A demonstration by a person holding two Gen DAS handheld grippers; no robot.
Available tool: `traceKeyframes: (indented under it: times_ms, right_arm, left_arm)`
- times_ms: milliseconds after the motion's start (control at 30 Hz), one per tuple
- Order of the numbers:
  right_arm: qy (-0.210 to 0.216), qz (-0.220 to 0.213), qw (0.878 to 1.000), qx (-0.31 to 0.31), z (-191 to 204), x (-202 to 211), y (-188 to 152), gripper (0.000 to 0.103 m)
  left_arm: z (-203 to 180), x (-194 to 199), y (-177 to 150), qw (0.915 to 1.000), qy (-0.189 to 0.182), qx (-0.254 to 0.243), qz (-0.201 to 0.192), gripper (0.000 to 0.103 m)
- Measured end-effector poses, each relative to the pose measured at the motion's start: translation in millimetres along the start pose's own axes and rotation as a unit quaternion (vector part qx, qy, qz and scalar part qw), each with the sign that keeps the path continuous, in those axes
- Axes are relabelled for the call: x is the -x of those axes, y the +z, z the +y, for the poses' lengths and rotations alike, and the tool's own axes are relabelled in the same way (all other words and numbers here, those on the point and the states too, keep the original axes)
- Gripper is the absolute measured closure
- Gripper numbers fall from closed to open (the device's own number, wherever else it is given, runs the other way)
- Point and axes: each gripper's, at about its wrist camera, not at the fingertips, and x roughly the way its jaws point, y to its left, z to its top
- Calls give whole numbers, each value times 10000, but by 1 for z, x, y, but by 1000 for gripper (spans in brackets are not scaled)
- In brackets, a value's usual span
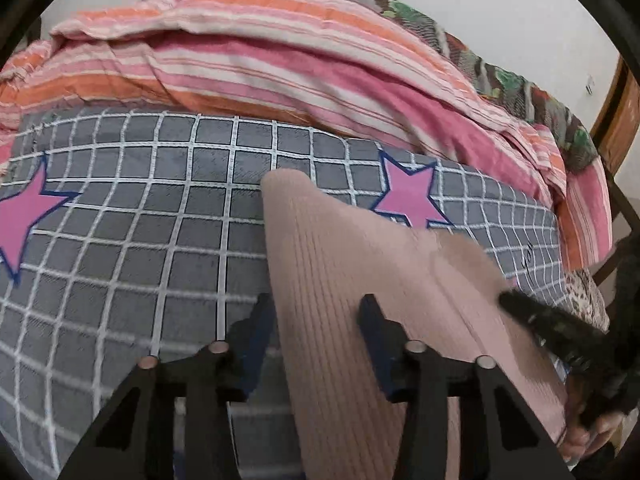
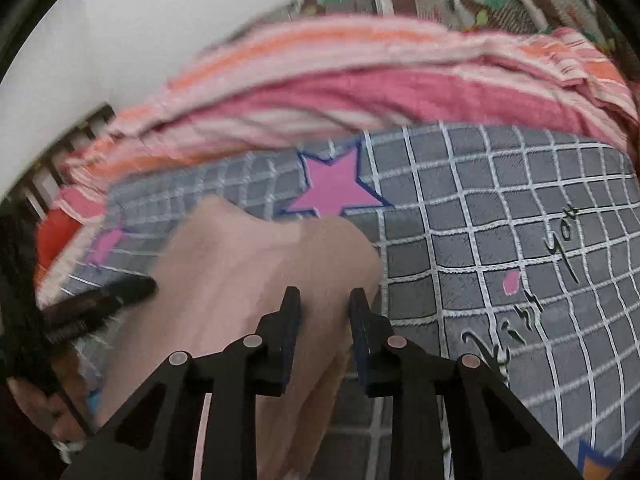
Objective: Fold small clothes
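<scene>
A pale pink ribbed garment [image 1: 344, 264] lies on the grey checked bedsheet [image 1: 140, 240]. My left gripper [image 1: 316, 308] straddles its left part. The jaws stand apart, with flat, unbunched ribbed cloth between them. In the right wrist view the same garment [image 2: 248, 272] looks creased, and its right edge runs into my right gripper [image 2: 324, 300], whose narrow jaws close on the cloth. A dark blurred finger [image 1: 536, 320] of the right gripper lies over the garment's right side. One finger [image 2: 112, 296] of the left gripper shows at the left.
A pink and orange striped quilt [image 1: 280, 60] is heaped along the far side of the bed against a white wall. The sheet has pink stars [image 1: 412, 196] and handwriting [image 2: 560, 248]. A hand [image 2: 40, 408] holds the other gripper. A wooden frame [image 1: 616, 120] stands at the right.
</scene>
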Motion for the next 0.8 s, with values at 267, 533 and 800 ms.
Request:
traceKeyframes:
  times_ms: [267,533,800]
  right_arm:
    - [-4,123,9999,1,-11,-27,3,76]
    - [48,66,9998,-163,-18,-45,4,68]
    - [133,79,9994,-320,-22,-51,1,67]
  left_arm:
    - [14,-39,26,9997,246,88,-10,76]
    - [15,-59,39,9988,464,7,-137,79]
    - [6,-57,35,9977,603,-291,-106,76]
